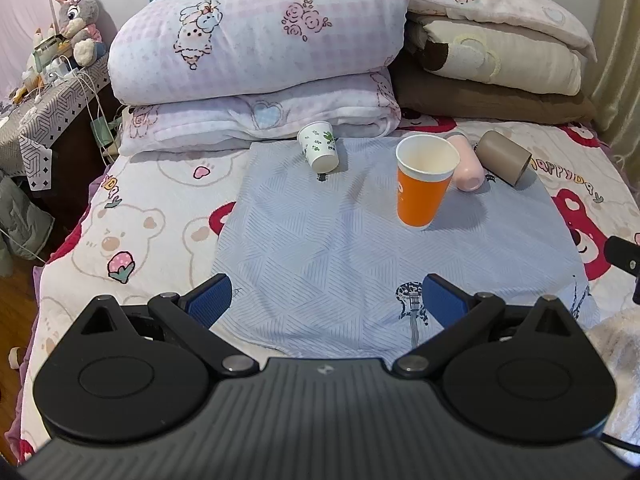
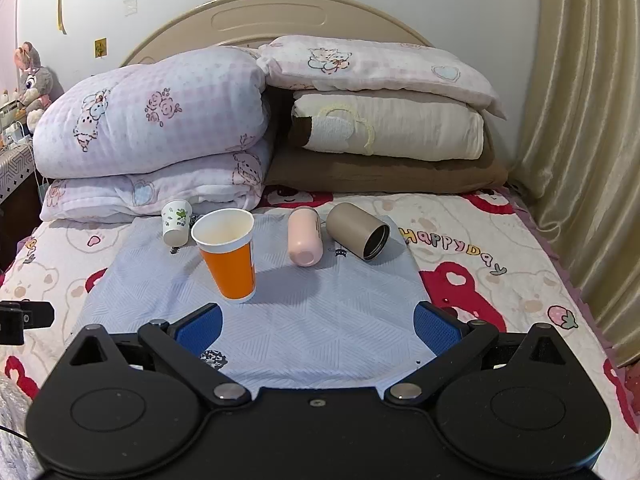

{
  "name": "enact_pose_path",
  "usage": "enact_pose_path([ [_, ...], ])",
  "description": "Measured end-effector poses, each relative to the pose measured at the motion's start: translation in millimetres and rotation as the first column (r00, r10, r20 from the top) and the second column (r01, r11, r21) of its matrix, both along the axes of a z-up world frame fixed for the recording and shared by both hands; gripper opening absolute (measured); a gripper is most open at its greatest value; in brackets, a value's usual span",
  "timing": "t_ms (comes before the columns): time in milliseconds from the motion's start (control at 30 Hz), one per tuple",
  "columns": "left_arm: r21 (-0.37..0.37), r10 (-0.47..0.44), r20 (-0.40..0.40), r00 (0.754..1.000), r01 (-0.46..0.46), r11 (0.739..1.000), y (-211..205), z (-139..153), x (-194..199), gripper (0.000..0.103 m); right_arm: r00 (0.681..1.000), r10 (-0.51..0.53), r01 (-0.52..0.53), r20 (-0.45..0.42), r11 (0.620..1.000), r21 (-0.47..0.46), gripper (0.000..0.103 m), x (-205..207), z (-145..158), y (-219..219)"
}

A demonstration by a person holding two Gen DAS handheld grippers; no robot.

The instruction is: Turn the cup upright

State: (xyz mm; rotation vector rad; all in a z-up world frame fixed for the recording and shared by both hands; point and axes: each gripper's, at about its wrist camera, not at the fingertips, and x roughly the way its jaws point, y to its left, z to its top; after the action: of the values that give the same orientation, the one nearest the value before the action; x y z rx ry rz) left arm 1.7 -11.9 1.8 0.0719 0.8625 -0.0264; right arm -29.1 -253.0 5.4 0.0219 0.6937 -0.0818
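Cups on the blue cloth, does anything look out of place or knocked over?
Yes. The orange cup stands upright, mouth up, but the pink cup and tan cup lie on their sides, and the small leaf-print cup appears upside down. Nothing looks spilled.

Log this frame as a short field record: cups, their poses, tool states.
orange cup: upright, mouth up, on blue cloth
white floral cup: looks inverted, beside the bedding
pink cup: on its side, base toward camera
tan cup: on its side, open mouth toward camera
left tool: open, empty
right tool: open, empty
contact: neither tool touches a cup
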Motion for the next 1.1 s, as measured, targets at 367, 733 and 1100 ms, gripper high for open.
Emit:
enact_pose_path([
  [367, -0.002, -0.004, 0.001, 1.0, 0.004, 1.0, -2.3, 1.1, 0.3, 0.103, 1.0, -0.002, 0.002, 0.001, 1.0, -0.002, 0.103, 0.6, 0.6, -1.1],
  [733, -0.016, -0.008, -0.007, 1.0, 0.007, 1.0, -2.0, 2.6, 2.2, 0.103, 1.0, -0.002, 0.002, 0.005, 1.0, -0.006, 0.103, 0.1, 3.2, -3.8],
  [1100, -0.032, -0.012, 0.0, 1.0, 0.012, 0.999, 3.4, 4.7, 2.5, 0.103, 1.0, -0.002, 0.002, 0.005, 1.0, -0.01, 0.103, -0.2, 4.2, -4.9],
])
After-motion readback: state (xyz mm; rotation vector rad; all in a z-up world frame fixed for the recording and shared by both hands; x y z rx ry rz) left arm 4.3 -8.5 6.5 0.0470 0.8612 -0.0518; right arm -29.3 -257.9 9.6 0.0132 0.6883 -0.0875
